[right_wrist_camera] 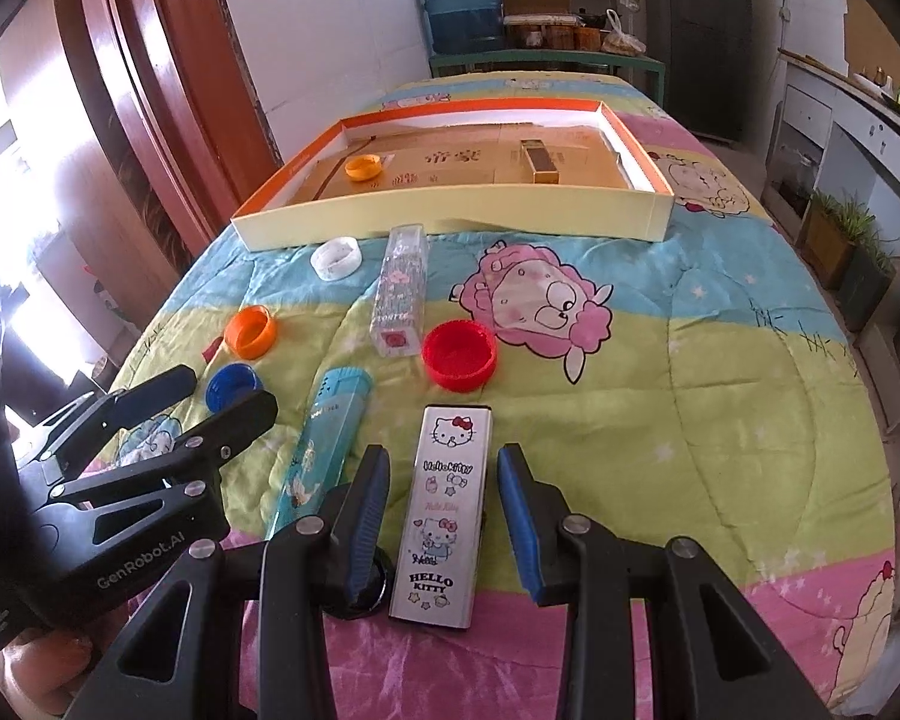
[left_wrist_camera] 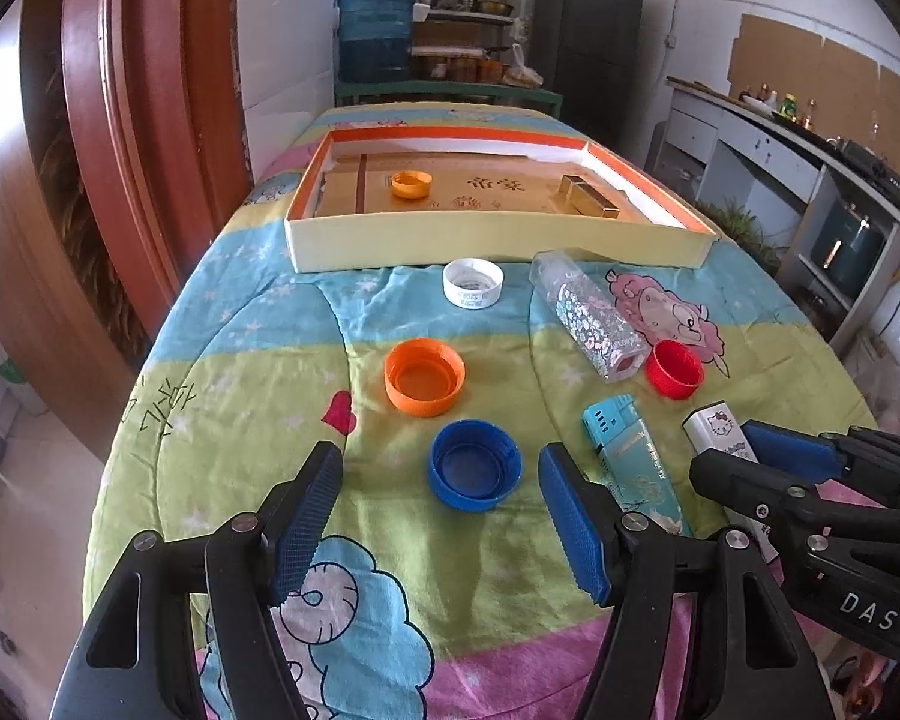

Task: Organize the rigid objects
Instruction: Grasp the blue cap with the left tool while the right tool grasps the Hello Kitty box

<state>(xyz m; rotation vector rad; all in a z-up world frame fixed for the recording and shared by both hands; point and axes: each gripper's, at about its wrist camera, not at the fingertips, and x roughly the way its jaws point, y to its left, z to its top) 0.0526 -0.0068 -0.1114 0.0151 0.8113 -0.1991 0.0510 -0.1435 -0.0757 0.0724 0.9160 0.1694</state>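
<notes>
My left gripper [left_wrist_camera: 439, 457] is open, low over the quilt, and a blue cap [left_wrist_camera: 474, 471] lies just past its fingertips. My right gripper [right_wrist_camera: 444, 456] is open too. It straddles a white Hello Kitty box [right_wrist_camera: 444, 504] with a gap on either side. A teal lighter box [right_wrist_camera: 324, 438] lies between the two grippers. Further out lie an orange cap [left_wrist_camera: 424, 376], a red cap [right_wrist_camera: 459, 354], a white cap [left_wrist_camera: 473, 282] and a clear glittery bottle [right_wrist_camera: 399, 294]. The shallow cardboard tray [left_wrist_camera: 498, 246] at the back holds a small orange cap [left_wrist_camera: 411, 185] and a gold box [left_wrist_camera: 588, 195].
The quilt-covered table [right_wrist_camera: 720, 360] drops off at the left and right edges. A wooden door [left_wrist_camera: 150, 120] stands to the left, a kitchen counter [left_wrist_camera: 780, 138] to the right and a water jug [left_wrist_camera: 375, 30] behind. A hand [right_wrist_camera: 36, 672] holds the left gripper.
</notes>
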